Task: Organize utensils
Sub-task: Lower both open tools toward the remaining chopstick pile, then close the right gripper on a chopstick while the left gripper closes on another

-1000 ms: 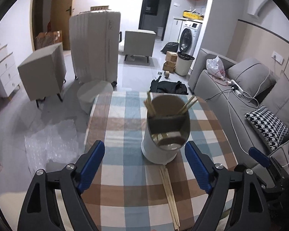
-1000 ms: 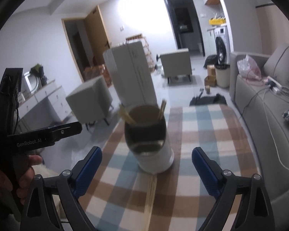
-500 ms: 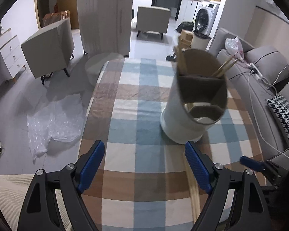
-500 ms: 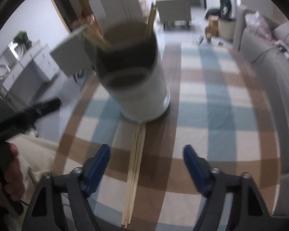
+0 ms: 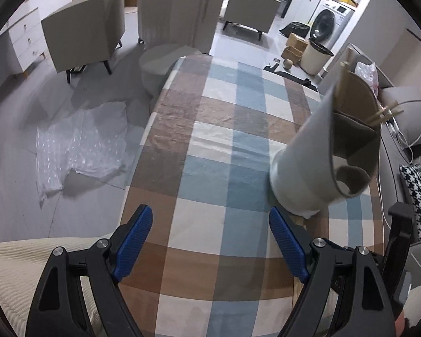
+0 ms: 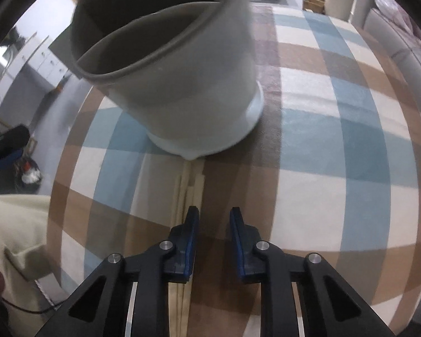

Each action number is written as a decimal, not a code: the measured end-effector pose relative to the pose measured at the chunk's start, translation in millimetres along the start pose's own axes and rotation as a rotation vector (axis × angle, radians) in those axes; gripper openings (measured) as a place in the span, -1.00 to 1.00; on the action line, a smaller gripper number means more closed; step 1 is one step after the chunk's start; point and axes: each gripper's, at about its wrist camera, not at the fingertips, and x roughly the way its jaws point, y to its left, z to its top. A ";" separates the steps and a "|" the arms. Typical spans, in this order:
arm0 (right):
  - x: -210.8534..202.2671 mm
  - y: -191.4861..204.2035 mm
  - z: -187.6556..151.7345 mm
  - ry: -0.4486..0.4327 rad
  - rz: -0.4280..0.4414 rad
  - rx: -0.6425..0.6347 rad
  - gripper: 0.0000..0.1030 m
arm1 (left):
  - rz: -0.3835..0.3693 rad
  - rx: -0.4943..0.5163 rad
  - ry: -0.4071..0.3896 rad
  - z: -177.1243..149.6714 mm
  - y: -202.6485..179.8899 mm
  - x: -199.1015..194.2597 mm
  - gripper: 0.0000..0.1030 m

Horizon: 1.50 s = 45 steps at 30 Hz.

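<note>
Your right gripper (image 6: 212, 224) hangs low over the bench (image 6: 336, 146), its blue pads narrowed to a slim gap with nothing between them. Its left pad sits right above the loose chopsticks (image 6: 188, 188), which lie flat on the checked tablecloth with their long axis running straight away from you, far ends at the foot of the utensil holder (image 6: 188, 90). The holder stands upright just beyond, a pale cylinder with dark inner dividers. Your left gripper (image 5: 210, 241) is spread wide and empty over the bench's near edge, with the holder (image 5: 317, 163) off to its right; more chopsticks (image 5: 384, 113) stand in the back compartments, tips up. Beyond the bench are grey armchairs (image 5: 84, 45), bubble wrap (image 5: 81, 146) on the floor, a washing machine (image 5: 331, 22), and a sofa (image 5: 407, 118) along the right.
</note>
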 end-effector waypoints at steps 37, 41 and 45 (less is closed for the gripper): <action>-13.3 15.6 13.0 -0.091 -0.044 0.042 -0.89 | -0.066 -0.006 0.211 -12.3 -0.1 41.2 0.58; -38.1 -22.6 7.5 -0.146 0.029 0.214 -0.90 | -0.081 0.073 0.277 -27.9 -29.2 54.0 0.58; -57.8 -67.4 -4.6 -0.197 0.117 0.422 -0.90 | -0.075 0.135 0.306 -41.6 -52.8 60.0 0.58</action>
